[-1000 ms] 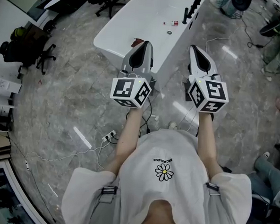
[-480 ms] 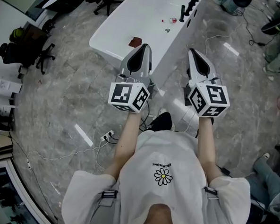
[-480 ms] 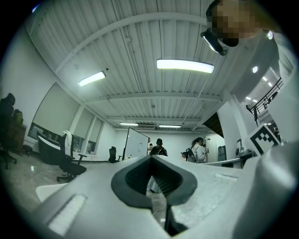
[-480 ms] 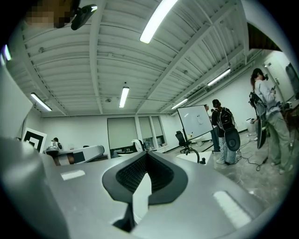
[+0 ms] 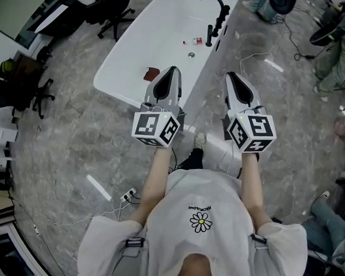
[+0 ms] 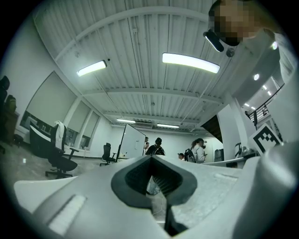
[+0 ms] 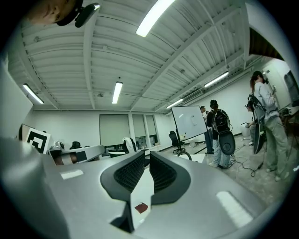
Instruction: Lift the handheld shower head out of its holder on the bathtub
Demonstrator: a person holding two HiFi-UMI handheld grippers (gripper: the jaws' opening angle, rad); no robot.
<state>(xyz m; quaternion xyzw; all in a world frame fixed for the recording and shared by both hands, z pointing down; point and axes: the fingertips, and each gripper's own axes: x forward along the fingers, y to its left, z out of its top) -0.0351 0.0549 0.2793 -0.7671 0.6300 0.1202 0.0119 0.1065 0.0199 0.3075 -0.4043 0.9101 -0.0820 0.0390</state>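
shower head [image 5: 210,33] well beyond right gripper [image 5: 229,76]

A small line of print arches over the daisy emblem on the person's white shirt [image 5: 201,218], too small to read. The left marker cube [image 5: 155,127] and right marker cube [image 5: 253,132] carry only black-and-white square patterns.

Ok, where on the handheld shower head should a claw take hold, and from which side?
Its slim upright body: the handheld shower head seems to stand vertical at the bathtub rim. Close the right claw, the nearer one, across it from the floor side, then lift straight up. It is too small here to confirm details.
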